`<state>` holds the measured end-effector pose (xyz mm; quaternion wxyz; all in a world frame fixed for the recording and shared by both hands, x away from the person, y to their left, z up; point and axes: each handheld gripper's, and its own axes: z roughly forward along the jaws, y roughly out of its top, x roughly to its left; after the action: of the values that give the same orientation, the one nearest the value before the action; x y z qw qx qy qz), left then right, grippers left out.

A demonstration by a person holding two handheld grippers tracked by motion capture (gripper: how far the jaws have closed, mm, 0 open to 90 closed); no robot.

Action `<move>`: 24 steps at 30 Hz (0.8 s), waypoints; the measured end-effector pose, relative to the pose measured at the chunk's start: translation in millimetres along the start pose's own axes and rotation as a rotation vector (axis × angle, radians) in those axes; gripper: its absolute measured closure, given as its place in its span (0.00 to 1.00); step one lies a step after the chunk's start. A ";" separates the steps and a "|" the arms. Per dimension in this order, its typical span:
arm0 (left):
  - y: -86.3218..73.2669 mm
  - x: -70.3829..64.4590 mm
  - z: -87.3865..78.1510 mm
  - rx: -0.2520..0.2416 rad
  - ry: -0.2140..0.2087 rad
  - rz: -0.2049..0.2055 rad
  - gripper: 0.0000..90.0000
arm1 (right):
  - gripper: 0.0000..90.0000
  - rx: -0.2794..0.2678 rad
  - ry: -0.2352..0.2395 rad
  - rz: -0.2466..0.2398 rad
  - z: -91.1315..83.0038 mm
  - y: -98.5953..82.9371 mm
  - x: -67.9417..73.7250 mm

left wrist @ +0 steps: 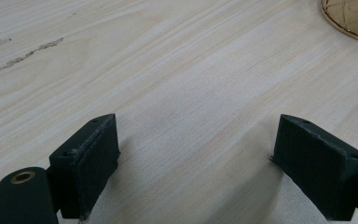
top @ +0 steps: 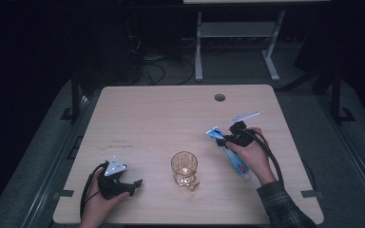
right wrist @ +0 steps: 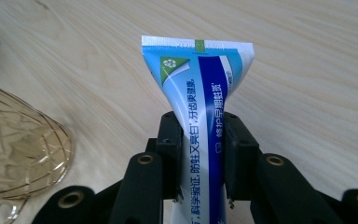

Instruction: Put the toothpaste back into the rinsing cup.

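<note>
Toothpaste tube [right wrist: 200, 116] sits clamped in right hand-held gripper [right wrist: 200, 154], right of amber glass [top: 184, 167], probably for transfer; left hand-held gripper [left wrist: 198, 158] rests apart, empty, left of the glass.

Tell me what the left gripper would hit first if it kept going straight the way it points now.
Most likely the bare table. In its own view the left gripper is open, with only wood ahead between its fingers. The amber glass sits off to one side of that line, though depth is hard to judge.
</note>
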<state>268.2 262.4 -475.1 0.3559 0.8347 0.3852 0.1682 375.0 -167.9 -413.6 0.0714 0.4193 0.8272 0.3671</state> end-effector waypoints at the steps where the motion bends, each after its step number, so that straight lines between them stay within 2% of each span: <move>1: 0.0 0.0 0.0 0.000 0.000 0.000 0.14 | 0.79 -0.009 0.005 0.005 -1.9 0.2 -0.5; 4: 0.0 0.0 0.0 0.000 0.000 0.000 0.14 | 0.79 -0.020 0.010 0.014 -5.9 0.2 -1.6; 13: 0.0 0.0 0.0 0.000 0.000 0.000 0.14 | 0.82 -0.116 0.036 0.052 -27.9 -0.1 -7.1; 24: 0.0 0.0 0.0 0.000 0.001 0.000 0.14 | 0.82 -0.208 0.062 0.057 -52.9 1.8 -11.8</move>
<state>268.2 262.4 -475.1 0.3558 0.8347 0.3851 0.1686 361.2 -205.0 -376.5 0.0783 0.4213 0.7742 0.4658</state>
